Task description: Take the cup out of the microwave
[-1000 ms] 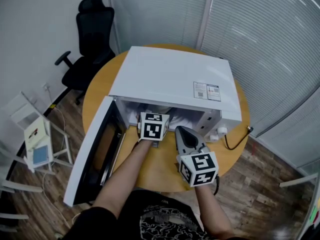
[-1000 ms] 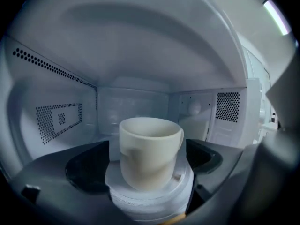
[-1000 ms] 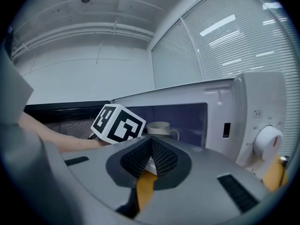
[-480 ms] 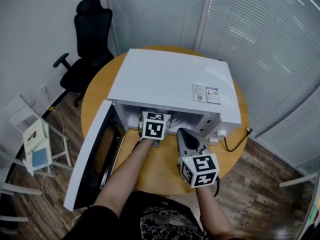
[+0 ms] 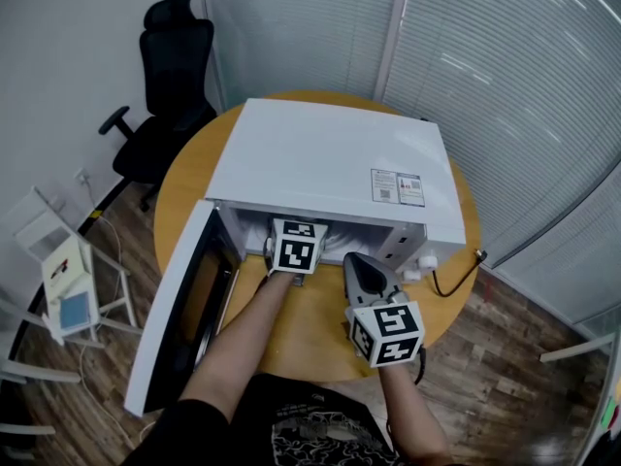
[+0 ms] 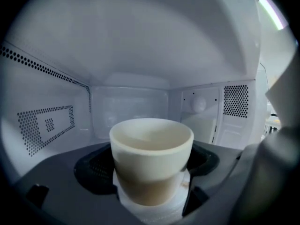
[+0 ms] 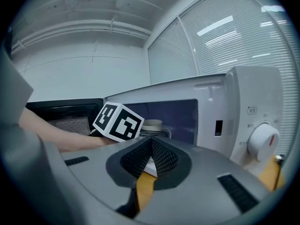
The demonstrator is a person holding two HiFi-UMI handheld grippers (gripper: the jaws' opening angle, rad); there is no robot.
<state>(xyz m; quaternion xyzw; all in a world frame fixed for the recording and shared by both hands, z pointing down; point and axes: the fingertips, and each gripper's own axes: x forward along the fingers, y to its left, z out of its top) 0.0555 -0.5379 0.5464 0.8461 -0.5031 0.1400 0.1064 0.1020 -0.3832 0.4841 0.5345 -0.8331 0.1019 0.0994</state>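
A cream cup (image 6: pixel 151 158) stands upright on a white ring on the floor of the open white microwave (image 5: pixel 330 158). My left gripper (image 6: pixel 151 184) reaches into the cavity with one jaw on each side of the cup. Its jaws have just been closing and the dark pads (image 6: pixel 93 168) sit close to the cup's sides, though I see no firm press. From above only its marker cube (image 5: pixel 297 246) shows at the oven's mouth. My right gripper (image 5: pixel 351 258) hovers shut and empty over the table, right of the left arm. The right gripper view shows the cup's rim (image 7: pixel 151 124) behind the cube.
The microwave door (image 5: pixel 179 323) hangs open to the left, beside my left arm. The oven sits on a round wooden table (image 5: pixel 310 333). Its control dial (image 7: pixel 263 139) is at the right, with a black cable (image 5: pixel 451 278) trailing nearby. An office chair (image 5: pixel 170 95) and white stools (image 5: pixel 63 280) stand on the floor.
Both grippers keep their places in the head view. Only the head view itself has drifted slightly.
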